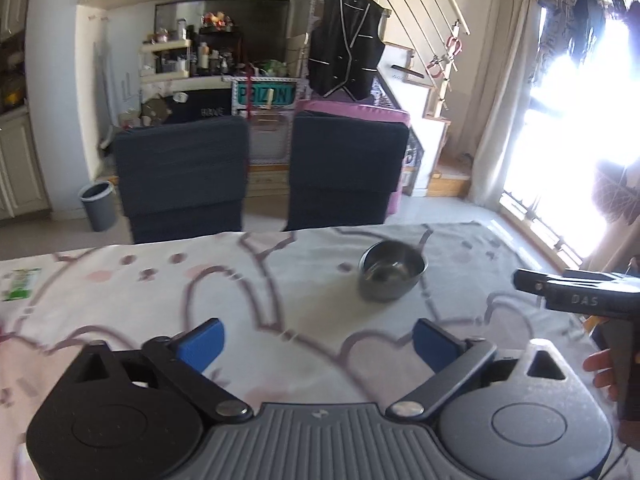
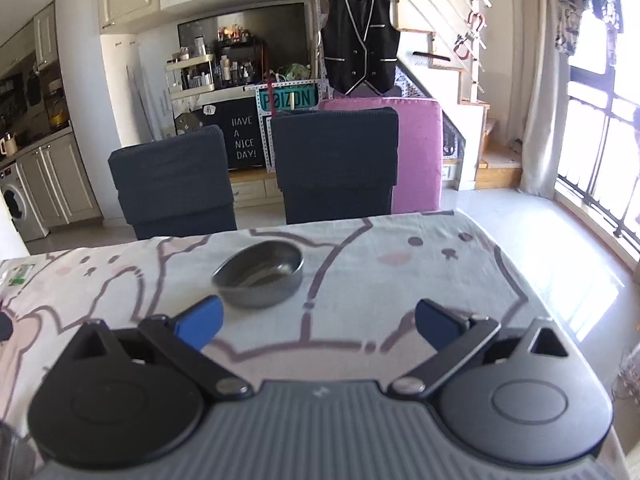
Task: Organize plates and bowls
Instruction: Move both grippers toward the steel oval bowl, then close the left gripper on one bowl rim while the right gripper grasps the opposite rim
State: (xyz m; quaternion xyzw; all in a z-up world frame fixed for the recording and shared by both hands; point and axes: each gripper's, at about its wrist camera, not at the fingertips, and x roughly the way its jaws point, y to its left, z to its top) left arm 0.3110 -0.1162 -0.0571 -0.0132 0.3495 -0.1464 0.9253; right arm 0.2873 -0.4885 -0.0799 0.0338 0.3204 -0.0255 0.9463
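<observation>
One steel bowl (image 1: pixel 391 271) (image 2: pixel 260 273) stands upright on the table, which is covered by a cloth printed with cartoon animals (image 1: pixel 160 300) (image 2: pixel 400 280). My left gripper (image 1: pixel 318 340) hovers over the near part of the table, open, nothing between its blue pads; the bowl lies ahead and to the right of it. My right gripper (image 2: pixel 318 324) is open too, empty, with the bowl just beyond its left blue pad (image 2: pixel 200 326). The right gripper's body (image 1: pixel 576 292) and a hand show at the right edge of the left wrist view.
Two dark chairs (image 1: pixel 180 176) (image 1: pixel 344 168) (image 2: pixel 172 180) (image 2: pixel 336 160) stand at the table's far edge. A green-and-white packet (image 1: pixel 20 284) (image 2: pixel 20 274) lies at the table's far left. The table's right edge (image 2: pixel 532 300) drops to a sunlit floor by the window.
</observation>
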